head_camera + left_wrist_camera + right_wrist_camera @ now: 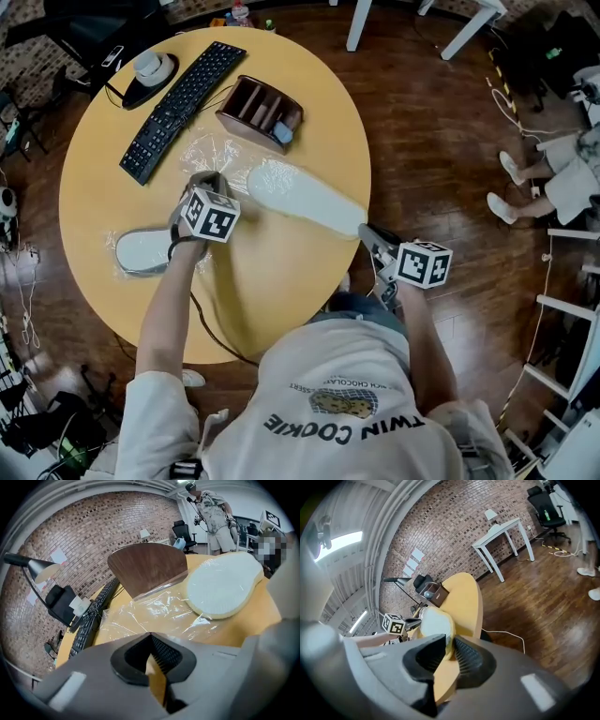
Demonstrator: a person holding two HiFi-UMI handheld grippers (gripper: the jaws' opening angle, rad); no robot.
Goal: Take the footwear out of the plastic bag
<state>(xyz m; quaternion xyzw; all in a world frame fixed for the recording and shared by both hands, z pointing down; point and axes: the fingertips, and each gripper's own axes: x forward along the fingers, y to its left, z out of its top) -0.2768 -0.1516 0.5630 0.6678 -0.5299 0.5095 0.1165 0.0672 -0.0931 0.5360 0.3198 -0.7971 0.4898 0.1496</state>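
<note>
We see flat white slipper (pixel 302 197), cream rim, on tabletop (pixel 281 291); our right claw (pixel 449 645) clamps its end; left claw (pixel 150 638) pinches clear crinkled plastic bag (pixel 140 616).

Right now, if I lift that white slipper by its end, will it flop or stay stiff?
Probably stiff: the slipper lies straight from the right hand-held gripper clamped on its end. Likely light, being thin and flat. Its far end, at the plastic bag, may slide easily.
</note>
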